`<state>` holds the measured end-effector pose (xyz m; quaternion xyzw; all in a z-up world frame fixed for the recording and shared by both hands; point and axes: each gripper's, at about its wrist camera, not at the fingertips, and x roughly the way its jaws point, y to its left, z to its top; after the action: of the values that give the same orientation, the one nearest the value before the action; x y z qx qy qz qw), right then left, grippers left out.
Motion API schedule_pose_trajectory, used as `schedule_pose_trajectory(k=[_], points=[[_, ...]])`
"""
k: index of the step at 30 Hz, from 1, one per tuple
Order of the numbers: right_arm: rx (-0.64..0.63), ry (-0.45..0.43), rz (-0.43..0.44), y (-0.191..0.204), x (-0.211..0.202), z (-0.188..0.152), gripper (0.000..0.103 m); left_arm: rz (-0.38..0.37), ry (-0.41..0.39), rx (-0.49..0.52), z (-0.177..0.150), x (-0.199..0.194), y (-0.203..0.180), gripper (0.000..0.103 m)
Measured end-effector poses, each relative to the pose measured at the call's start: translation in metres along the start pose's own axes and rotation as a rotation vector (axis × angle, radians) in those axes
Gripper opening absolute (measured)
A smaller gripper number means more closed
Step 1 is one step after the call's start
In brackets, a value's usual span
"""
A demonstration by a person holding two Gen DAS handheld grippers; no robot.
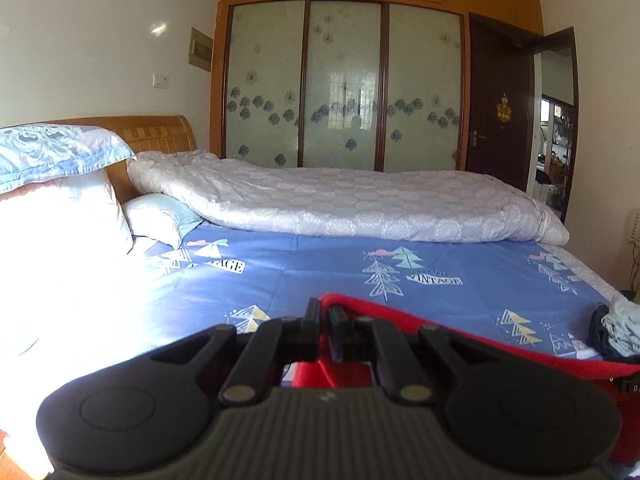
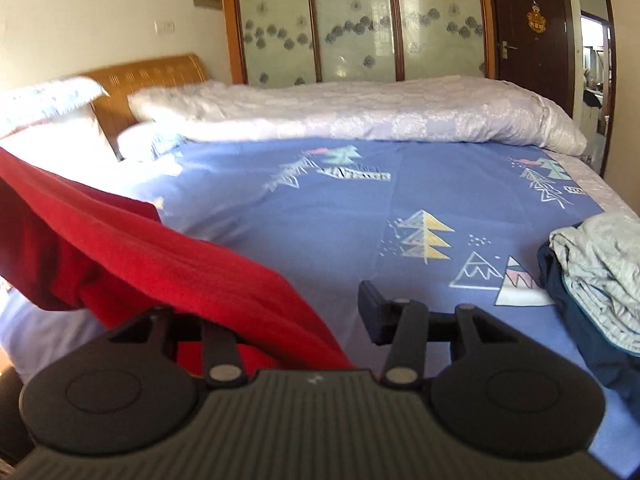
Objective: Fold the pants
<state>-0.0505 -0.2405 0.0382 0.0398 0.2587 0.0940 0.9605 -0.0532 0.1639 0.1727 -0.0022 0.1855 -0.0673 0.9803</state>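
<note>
Left gripper [image 1: 324, 330]: fingers pinching the hem of the red fabric pants [image 2: 168, 264], held above the bed's near edge. Right gripper [image 2: 320, 316]: fingers spread, pants draped over the left one. Blue tree-print bedsheet [image 2: 340, 220] open mid-bed. One rolled white quilt [image 2: 360, 116] far side; one pile of grey-blue clothes [image 2: 600, 272] right edge.

the red pants [image 2: 132, 256] were held up off the blue patterned sheet [image 2: 360, 216], their edge [image 1: 460, 330] stretched taut and the cloth draped in loose folds at the near side.
</note>
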Motion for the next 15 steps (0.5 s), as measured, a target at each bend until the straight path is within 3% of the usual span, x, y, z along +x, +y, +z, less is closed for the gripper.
schedule_pose_trajectory(k=[2, 3, 4, 8, 10, 12, 15], points=[[0.052, -0.007, 0.064, 0.002, -0.008, 0.005, 0.039, 0.002, -0.034, -0.014, 0.007, -0.01, 0.002, 0.005], [0.107, -0.003, 0.132, 0.001, -0.009, 0.008, 0.025, 0.004, -0.048, -0.021, 0.01, -0.015, 0.004, 0.005], [0.176, -0.011, 0.21, 0.0, -0.013, 0.012, 0.019, 0.007, -0.07, -0.028, 0.015, -0.021, 0.006, 0.005], [0.272, -0.102, 0.34, 0.002, -0.022, 0.029, 0.02, 0.012, -0.127, -0.042, 0.026, -0.035, 0.013, 0.005], [0.202, -0.068, 0.277, 0.017, -0.014, 0.03, 0.024, 0.012, -0.121, -0.046, 0.024, -0.035, 0.014, 0.005], [0.1, -0.003, 0.182, 0.035, -0.002, 0.027, 0.016, 0.04, -0.108, -0.043, 0.019, -0.031, 0.014, 0.005], [-0.052, 0.018, 0.109, 0.054, 0.001, 0.015, 0.018, 0.049, -0.087, -0.084, 0.012, -0.028, 0.023, 0.005]])
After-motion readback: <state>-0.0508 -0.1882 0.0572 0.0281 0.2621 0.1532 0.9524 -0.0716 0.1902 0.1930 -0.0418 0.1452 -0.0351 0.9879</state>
